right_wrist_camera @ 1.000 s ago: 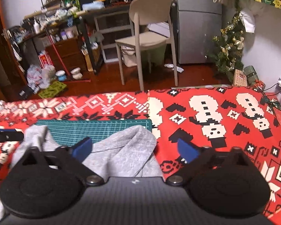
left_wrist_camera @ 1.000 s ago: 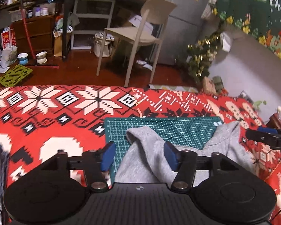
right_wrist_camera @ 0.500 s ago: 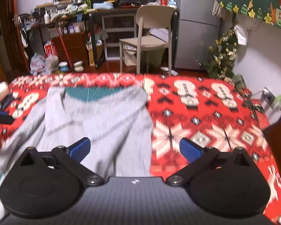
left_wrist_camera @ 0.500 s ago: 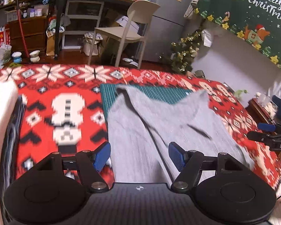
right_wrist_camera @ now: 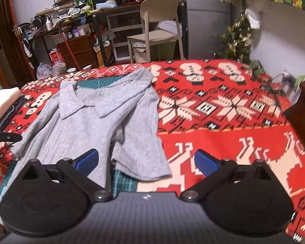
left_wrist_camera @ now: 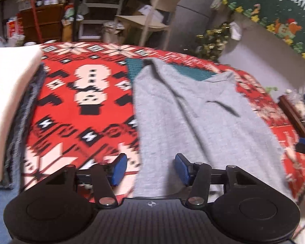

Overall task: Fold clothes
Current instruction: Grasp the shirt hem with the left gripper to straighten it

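1. No container among the task's things shows its contents; a white bag or bin (right_wrist_camera: 141,51) under the chair (right_wrist_camera: 159,20) at 12 o'clock is too blurred to read.
2. The grey sweater (right_wrist_camera: 99,120) lies spread on the counter, collar toward 12 o'clock, partly over a green cutting mat (right_wrist_camera: 95,83) that peeks out at the neckline and under the near hem.
3. The counter is covered with a red patterned cloth (right_wrist_camera: 223,109) showing snowflakes and snowmen.
4. The left tool (left_wrist_camera: 150,167) has just been closing its jaws, yet they stand apart with a clear gap. The sweater's left edge (left_wrist_camera: 140,142) runs up between the blue pads (left_wrist_camera: 120,167), but the pads do not press on it; nothing is grasped.
5. The right tool (right_wrist_camera: 146,161) is released, jaws spread wide. Its left pad (right_wrist_camera: 87,159) sits over the sweater's body and the sleeve cuff (right_wrist_camera: 144,166) lies between the pads, untouched as far as can be seen.
6. In the right wrist view the tip of the left tool appears at 9 o'clock, just beside the sweater's other sleeve (right_wrist_camera: 30,138).
7. At 9 o'clock in the left wrist view a stack of folded fabric sits on the counter: a white piece (left_wrist_camera: 8,93) on top of dark blue-grey layers (left_wrist_camera: 24,118).
8. Beyond the counter stand a cluttered desk (right_wrist_camera: 116,10), wooden drawers (right_wrist_camera: 79,50) and a small decorated tree (right_wrist_camera: 238,36) at 1 o'clock. Nothing lies on the sweater.
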Action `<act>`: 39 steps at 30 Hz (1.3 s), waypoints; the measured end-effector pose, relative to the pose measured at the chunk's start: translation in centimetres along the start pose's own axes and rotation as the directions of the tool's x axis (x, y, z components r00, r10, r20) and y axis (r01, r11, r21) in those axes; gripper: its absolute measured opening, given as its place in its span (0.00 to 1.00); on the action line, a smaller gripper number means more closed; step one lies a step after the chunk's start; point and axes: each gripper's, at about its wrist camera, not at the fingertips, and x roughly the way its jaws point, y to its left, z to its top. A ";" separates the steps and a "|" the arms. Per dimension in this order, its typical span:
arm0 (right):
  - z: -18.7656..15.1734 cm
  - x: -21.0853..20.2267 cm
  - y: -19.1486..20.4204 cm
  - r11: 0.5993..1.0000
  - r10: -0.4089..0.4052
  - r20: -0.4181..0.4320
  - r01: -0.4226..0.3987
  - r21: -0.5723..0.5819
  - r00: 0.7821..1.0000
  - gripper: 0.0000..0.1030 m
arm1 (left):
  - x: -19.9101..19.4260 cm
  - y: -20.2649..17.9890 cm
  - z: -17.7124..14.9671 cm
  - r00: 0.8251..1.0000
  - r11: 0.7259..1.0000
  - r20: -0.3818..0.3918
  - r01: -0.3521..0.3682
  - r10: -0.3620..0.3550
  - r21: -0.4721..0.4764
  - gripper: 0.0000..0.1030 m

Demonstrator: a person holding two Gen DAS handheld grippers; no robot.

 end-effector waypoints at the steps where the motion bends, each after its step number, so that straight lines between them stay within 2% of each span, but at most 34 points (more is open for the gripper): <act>1: -0.1 0.0 -0.1 1.000 0.011 -0.005 -0.010 0.014 1.000 0.99 | 0.0 0.0 -0.1 1.000 1.000 -0.004 -0.013 0.013 0.005 0.27; 2: -0.1 -0.1 -0.1 1.000 0.013 -0.005 -0.013 0.018 1.000 0.99 | -0.1 -0.1 -0.1 1.000 1.000 -0.004 -0.024 0.024 0.016 0.24; 3: -0.1 -0.1 -0.2 1.000 0.016 -0.005 -0.015 0.022 1.000 0.99 | 0.0 -0.3 -0.2 1.000 0.999 -0.006 -0.030 0.030 0.035 0.18; 4: 0.0 -0.2 -0.2 1.000 0.018 -0.004 -0.018 0.025 1.000 0.99 | 0.0 -0.6 -0.3 0.999 0.998 -0.009 -0.031 0.031 0.058 0.07; 5: 0.0 -0.3 -0.2 0.999 0.020 -0.004 -0.020 0.029 1.000 0.98 | 0.0 -0.9 -0.4 0.999 0.996 -0.011 -0.032 0.033 0.082 0.04; 10: 0.3 -0.7 -0.2 0.999 0.033 -0.019 -0.033 0.003 0.999 0.97 | -0.5 -1.9 0.8 0.989 0.966 0.027 -0.150 0.148 0.211 0.02; 15: 0.8 -1.1 -1.0 1.000 -0.008 -0.015 0.008 -0.021 1.000 0.95 | -1.7 1.2 3.4 0.961 0.942 0.072 -0.274 0.265 0.192 0.02; 17: 0.9 -0.7 -1.7 1.000 -0.022 -0.026 0.021 -0.015 0.999 0.83 | -1.8 2.7 4.1 0.950 0.933 0.070 -0.312 0.304 0.181 0.02; 19: 0.9 -0.1 -2.1 0.999 -0.037 -0.040 0.037 -0.010 0.999 0.77 | -1.7 3.9 4.5 0.939 0.922 0.065 -0.345 0.339 0.175 0.02; 21: 0.8 0.4 -2.4 0.999 -0.053 -0.051 0.052 -0.013 0.997 0.70 | -1.4 4.8 4.7 0.934 0.919 0.054 -0.357 0.353 0.168 0.02; 24: 0.7 1.3 -2.7 0.998 -0.064 -0.070 0.063 -0.013 0.995 0.55 | -0.8 5.5 4.5 0.931 0.916 0.040 -0.365 0.364 0.165 0.02; 26: 0.7 2.0 -2.7 0.998 -0.067 -0.087 0.066 -0.021 0.994 0.36 | -0.4 5.5 4.2 0.924 0.907 0.046 -0.381 0.379 0.181 0.02; 28: 0.6 2.9 -2.5 0.998 -0.055 -0.106 0.052 -0.035 0.993 0.31 | -0.3 5.4 3.9 0.918 0.898 0.059 -0.396 0.392 0.194 0.02; 33: 0.3 4.8 -2.3 1.000 -0.006 -0.144 0.008 0.013 0.990 0.32 | -0.2 5.4 3.8 0.925 0.905 0.059 -0.380 0.376 0.189 0.02; 34: 0.3 5.1 -2.2 1.000 -0.007 -0.142 0.009 0.011 0.990 0.29 | -0.2 5.3 3.7 0.928 0.908 0.060 -0.372 0.368 0.193 0.02; 35: 0.3 5.2 -1.9 1.000 -0.006 -0.147 0.007 0.002 0.989 0.03 | -0.3 5.3 3.7 0.931 0.911 0.059 -0.365 0.361 0.190 0.02; 36: 0.3 5.4 -1.6 1.000 -0.005 -0.152 0.004 -0.007 0.988 0.03 | -0.3 5.3 3.7 0.933 0.915 0.058 -0.359 0.354 0.183 0.02; 39: 0.8 5.2 -1.3 0.996 -0.074 -0.137 0.065 -0.065 0.988 0.01 | -0.4 5.4 3.7 0.937 0.921 0.053 -0.349 0.345 0.173 0.02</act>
